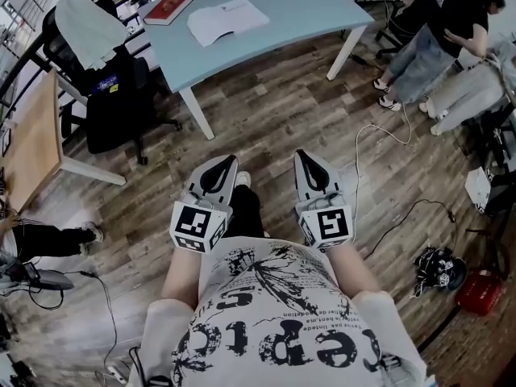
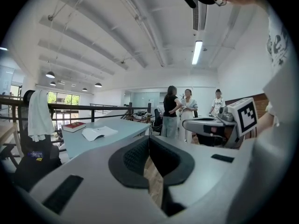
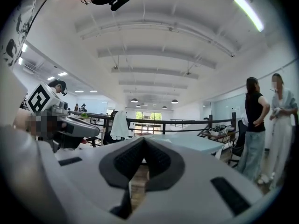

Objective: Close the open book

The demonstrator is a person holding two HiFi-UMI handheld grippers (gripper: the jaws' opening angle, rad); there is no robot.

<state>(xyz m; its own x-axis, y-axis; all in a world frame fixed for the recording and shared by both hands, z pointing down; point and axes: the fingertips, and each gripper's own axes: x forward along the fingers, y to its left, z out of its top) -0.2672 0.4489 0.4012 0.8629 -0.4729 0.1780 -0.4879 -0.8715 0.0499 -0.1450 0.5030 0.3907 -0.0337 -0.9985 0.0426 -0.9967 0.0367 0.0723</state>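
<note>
Open book (image 1: 228, 18) lies pages-up on a pale blue table (image 1: 298, 10), just beside a closed red book (image 1: 169, 6); its print is too small to read. The floor (image 1: 274, 111) is wood plank, and a black office chair (image 1: 113, 95) stands by the table. The left gripper (image 1: 219, 168) and right gripper (image 1: 313, 169) hang level near the person's body, well apart from the book.

In the left gripper view, its jaws are pressed together on nothing, and the book lies far ahead to the left on the table.

In the right gripper view, its jaws also meet, empty, in an open office with ceiling lamps.
</note>
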